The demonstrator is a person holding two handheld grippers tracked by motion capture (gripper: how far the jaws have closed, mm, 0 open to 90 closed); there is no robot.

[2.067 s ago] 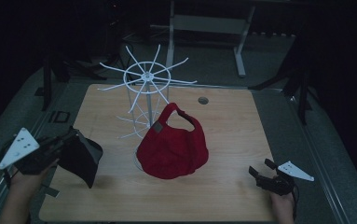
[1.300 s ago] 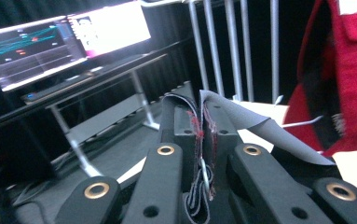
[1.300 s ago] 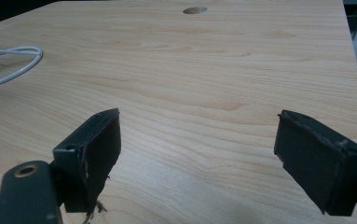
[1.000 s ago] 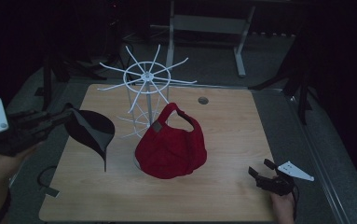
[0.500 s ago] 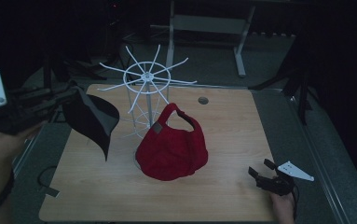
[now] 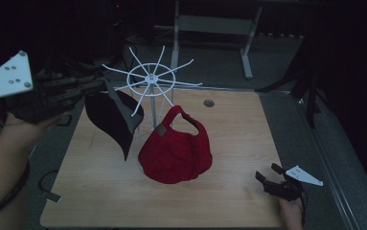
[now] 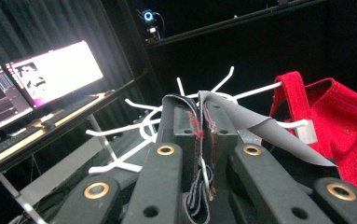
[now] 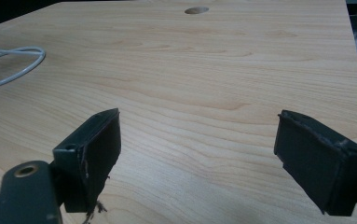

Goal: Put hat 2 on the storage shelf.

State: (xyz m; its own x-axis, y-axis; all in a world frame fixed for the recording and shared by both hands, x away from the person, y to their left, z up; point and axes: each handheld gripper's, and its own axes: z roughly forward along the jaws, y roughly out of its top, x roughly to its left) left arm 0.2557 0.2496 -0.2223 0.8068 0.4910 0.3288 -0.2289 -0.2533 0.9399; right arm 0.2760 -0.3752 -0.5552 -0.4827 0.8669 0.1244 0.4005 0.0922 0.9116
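Your left hand-held gripper (image 6: 97, 86) pinches the black cap (image 6: 114, 120) by its edge, holding it up against the white rack (image 6: 151, 79). The red cap (image 6: 176, 151) hangs on that rack. Your right hand-held gripper (image 6: 266, 178) rests spread on the desk (image 6: 238, 139).

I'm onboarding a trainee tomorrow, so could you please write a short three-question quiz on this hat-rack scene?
1. True or false: the right gripper is clamped on the red cap.
2. What does the left gripper hold? A) black cap B) red cap C) cable
3. Fill in: the red cap leans against the white wire ____.

Key:
1. False; its jaws stand open over the wooden table.
2. A; the jaws pinch the black cap, lifted beside the rack.
3. Rack.
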